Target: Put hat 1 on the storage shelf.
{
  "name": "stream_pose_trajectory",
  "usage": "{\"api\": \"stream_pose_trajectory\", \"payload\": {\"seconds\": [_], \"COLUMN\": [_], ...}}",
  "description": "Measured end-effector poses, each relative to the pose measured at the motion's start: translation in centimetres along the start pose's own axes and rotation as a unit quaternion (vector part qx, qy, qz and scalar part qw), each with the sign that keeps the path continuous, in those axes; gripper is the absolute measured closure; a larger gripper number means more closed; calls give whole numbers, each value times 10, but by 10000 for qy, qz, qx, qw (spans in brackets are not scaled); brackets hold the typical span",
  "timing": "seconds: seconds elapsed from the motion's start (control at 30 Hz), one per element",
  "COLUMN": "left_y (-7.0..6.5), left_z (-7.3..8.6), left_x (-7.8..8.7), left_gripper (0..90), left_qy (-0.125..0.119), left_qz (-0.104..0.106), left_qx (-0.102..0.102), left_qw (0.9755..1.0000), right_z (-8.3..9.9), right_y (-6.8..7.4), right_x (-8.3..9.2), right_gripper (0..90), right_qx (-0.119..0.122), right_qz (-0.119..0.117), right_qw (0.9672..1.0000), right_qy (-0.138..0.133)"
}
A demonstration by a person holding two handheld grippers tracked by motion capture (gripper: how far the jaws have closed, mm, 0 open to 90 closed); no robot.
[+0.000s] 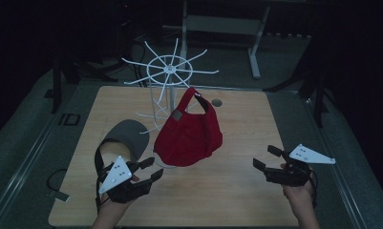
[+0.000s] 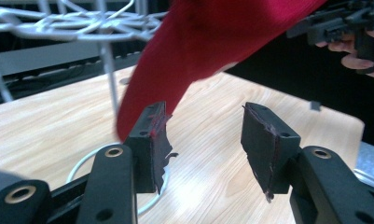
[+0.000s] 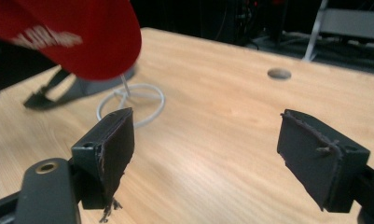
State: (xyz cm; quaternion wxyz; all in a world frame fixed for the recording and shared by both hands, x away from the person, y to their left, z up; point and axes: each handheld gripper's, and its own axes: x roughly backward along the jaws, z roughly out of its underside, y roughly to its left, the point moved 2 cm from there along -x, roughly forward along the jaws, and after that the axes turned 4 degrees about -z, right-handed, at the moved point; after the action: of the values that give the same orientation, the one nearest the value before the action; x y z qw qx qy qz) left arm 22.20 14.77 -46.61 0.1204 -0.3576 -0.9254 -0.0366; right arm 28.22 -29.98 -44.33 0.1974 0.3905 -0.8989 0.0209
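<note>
Red cap (image 1: pixel 189 131) hangs from arm of white wire rack (image 1: pixel 169 71), mid wooden bench (image 1: pixel 246 124). Grey cap (image 1: pixel 127 136) lies on bench left of rack base, just beyond left tool (image 1: pixel 151 169). Left tool jaws apart, empty, near red cap's lower edge. Right tool (image 1: pixel 266 158) jaws wide apart, empty, well right of cap.

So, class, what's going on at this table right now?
A person holds a gripper in each hand over a wooden table. A red cap hangs from a white wire rack; a grey cap lies on the table beside it. The left gripper and right gripper are both open and hold nothing.
</note>
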Motion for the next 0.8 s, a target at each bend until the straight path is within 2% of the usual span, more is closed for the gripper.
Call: {"api": "stream_pose_trajectory", "payload": {"seconds": [0.1, 0.17, 0.23, 0.4, 0.53, 0.67, 0.8], "left_y": [4, 10, 14, 26, 36, 47, 61], "left_z": [5, 12, 18, 31, 40, 50, 62], "left_x": [3, 8, 12, 21, 29, 35, 44], "left_gripper": [514, 515, 515, 515, 515, 516, 513], "left_qy": [44, 92, 107, 127, 151, 278, 333], "left_qz": [-85, -164, -248, -457, -614, -850, -1154], "left_qx": [50, 130, 155, 339, 401, 407, 552], "left_qw": [9999, 9997, 9995, 9983, 9972, 9952, 9912], "right_z": [9, 20, 28, 43, 51, 57, 64], "right_y": [-4, -11, -15, -23, -27, -32, -35], "right_x": [-2, -5, -6, -6, -5, -1, -1], "right_gripper": [188, 188, 189, 173, 172, 171, 169], "right_qx": [-21, 68, 71, 232, 287, 157, 50], "right_qz": [51, 157, 196, 473, 685, 787, 813], "right_qw": [10000, 9996, 9994, 9985, 9968, 9965, 9962], "right_qy": [35, 223, 281, 180, 298, 234, 312]}}
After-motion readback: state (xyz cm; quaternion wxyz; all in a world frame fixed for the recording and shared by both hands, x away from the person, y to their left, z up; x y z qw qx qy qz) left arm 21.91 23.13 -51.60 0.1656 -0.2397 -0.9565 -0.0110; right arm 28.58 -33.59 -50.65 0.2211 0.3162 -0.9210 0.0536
